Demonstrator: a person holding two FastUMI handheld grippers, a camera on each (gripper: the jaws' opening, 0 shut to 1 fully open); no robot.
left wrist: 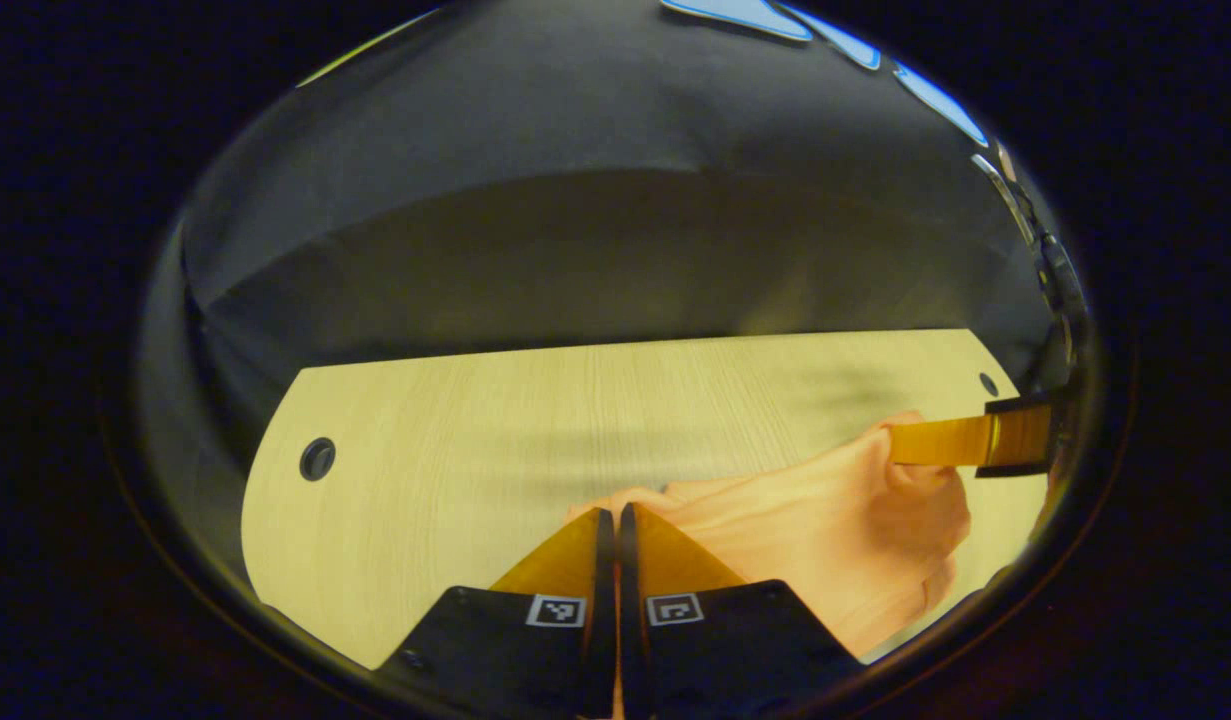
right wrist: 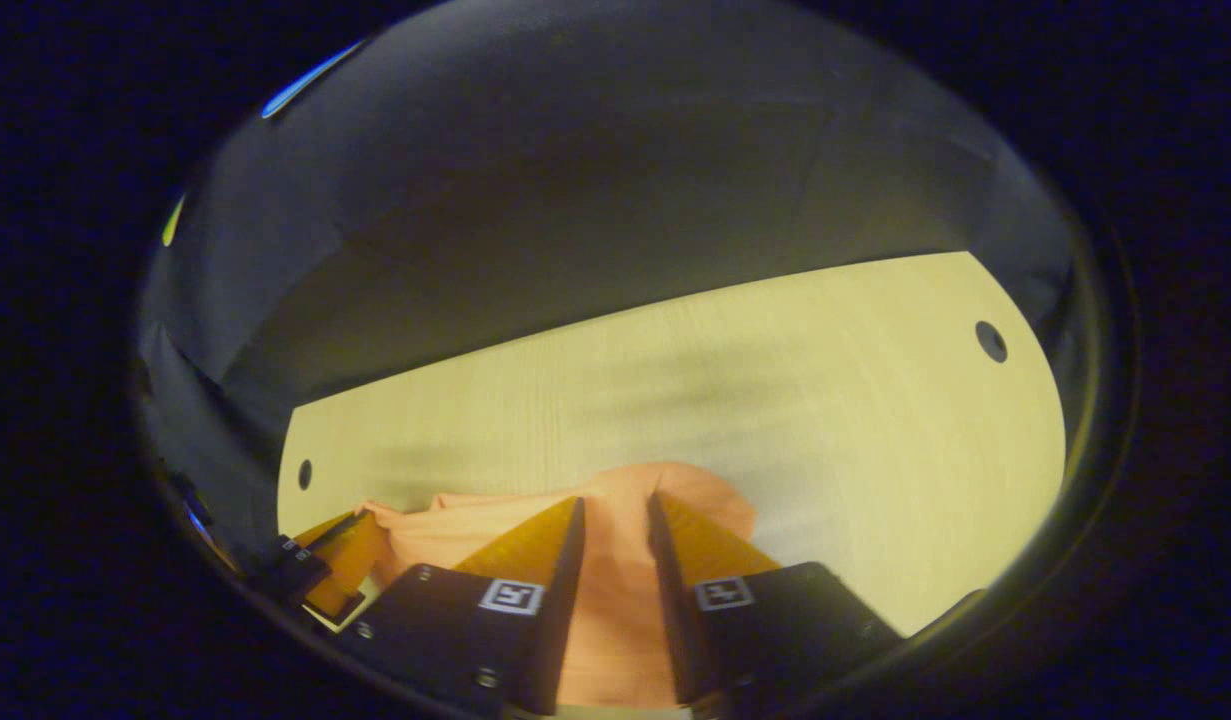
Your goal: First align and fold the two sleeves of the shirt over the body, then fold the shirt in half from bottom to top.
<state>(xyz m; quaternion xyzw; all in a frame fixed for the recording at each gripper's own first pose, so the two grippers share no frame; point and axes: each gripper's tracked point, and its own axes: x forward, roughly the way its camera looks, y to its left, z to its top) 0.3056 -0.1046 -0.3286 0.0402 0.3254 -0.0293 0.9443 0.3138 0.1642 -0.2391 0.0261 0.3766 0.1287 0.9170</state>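
Fingers of the left gripper [left wrist: 610, 515] sit pressed nearly together in the left gripper view, their tips at the near edge of the shirt [left wrist: 835, 520]; whether cloth is caught between them I cannot tell. Orange and bunched, the shirt lies on the counter [left wrist: 455, 440]. At the shirt's right side, the right gripper [left wrist: 900, 442] touches a raised fold. In the right gripper view its fingers [right wrist: 675, 520] stand spread, with cloth running between them.
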